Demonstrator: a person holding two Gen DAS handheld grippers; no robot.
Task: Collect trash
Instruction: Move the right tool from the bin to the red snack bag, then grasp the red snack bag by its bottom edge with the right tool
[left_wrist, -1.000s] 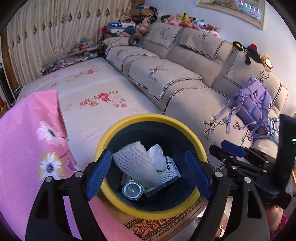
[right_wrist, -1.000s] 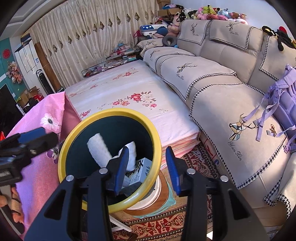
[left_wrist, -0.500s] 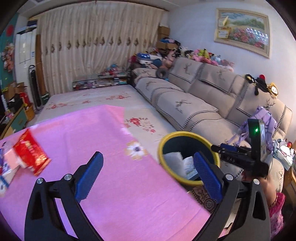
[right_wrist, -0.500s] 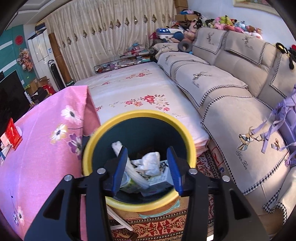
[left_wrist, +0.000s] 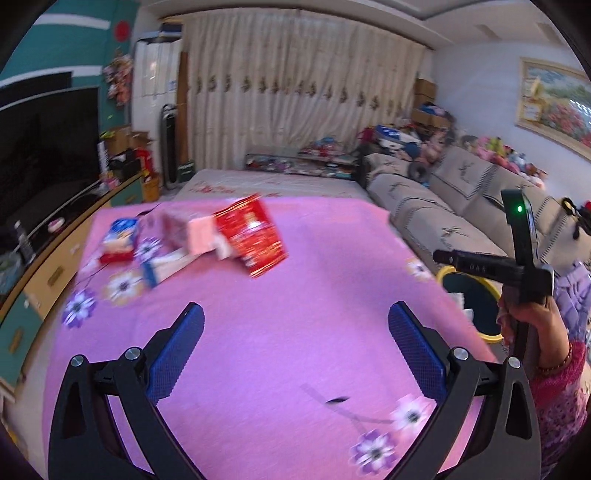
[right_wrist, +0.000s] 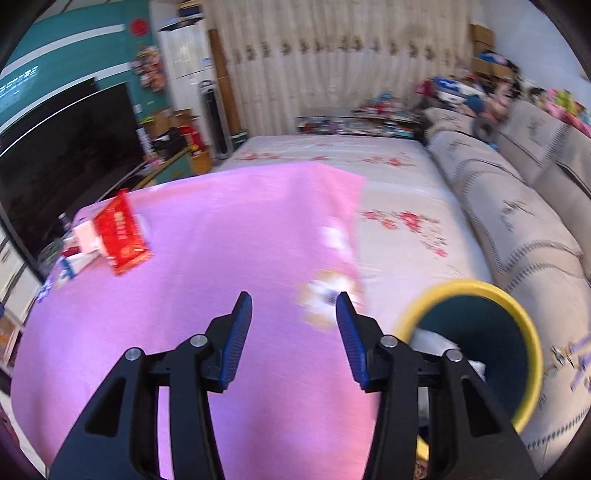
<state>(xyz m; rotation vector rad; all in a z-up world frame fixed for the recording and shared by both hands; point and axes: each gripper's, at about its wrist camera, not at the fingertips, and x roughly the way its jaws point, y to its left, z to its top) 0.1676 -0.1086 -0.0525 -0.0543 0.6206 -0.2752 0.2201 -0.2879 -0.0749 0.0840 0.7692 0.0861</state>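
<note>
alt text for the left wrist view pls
The open, empty left tool hangs over a pink flowered cloth; a red packet and other wrappers lie at its far end. The yellow-rimmed bin sits at right, behind the right tool's body.

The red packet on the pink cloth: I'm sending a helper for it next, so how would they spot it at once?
Find the table under the pink flowered cloth facing the sofa. At its far end lies a small heap of wrappers and cartons. The red packet is on the heap's sofa side: shiny bright red with gold print, while its neighbours are pale pink, white and blue.
</note>
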